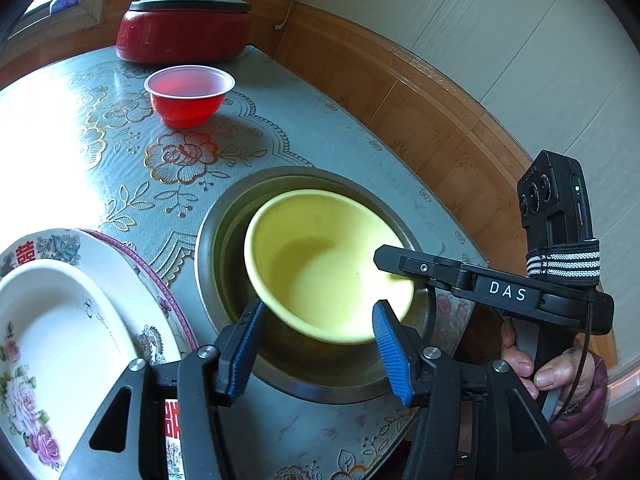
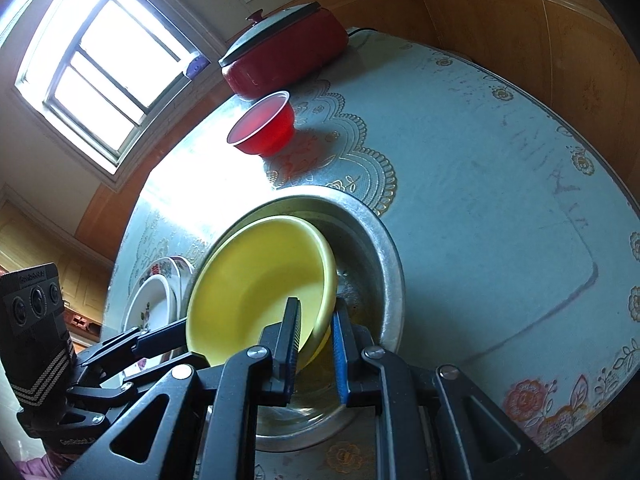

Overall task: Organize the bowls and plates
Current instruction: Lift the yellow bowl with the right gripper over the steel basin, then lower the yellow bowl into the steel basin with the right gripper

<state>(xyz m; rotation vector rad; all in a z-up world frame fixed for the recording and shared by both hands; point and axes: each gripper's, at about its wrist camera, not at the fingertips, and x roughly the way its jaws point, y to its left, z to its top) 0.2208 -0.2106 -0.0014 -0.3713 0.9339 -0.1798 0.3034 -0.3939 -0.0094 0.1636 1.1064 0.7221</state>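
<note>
A yellow bowl (image 1: 320,276) lies tilted inside a metal basin (image 1: 214,220) on the table. My right gripper (image 2: 315,308) is shut on the bowl's rim (image 2: 326,300), one pad inside the bowl and one outside. In the left wrist view the right gripper (image 1: 390,264) reaches in from the right over the bowl's edge. My left gripper (image 1: 319,306) is open, its blue pads (image 1: 390,354) standing on either side of the bowl's near wall without pressing on it. A red plastic bowl (image 1: 189,94) stands farther back.
Two stacked floral plates (image 1: 52,332) lie left of the basin. A red pot with a lid (image 1: 184,28) sits at the table's far edge. The table's rim runs close to the right of the basin (image 2: 384,248). A hand (image 1: 552,372) holds the right gripper's handle.
</note>
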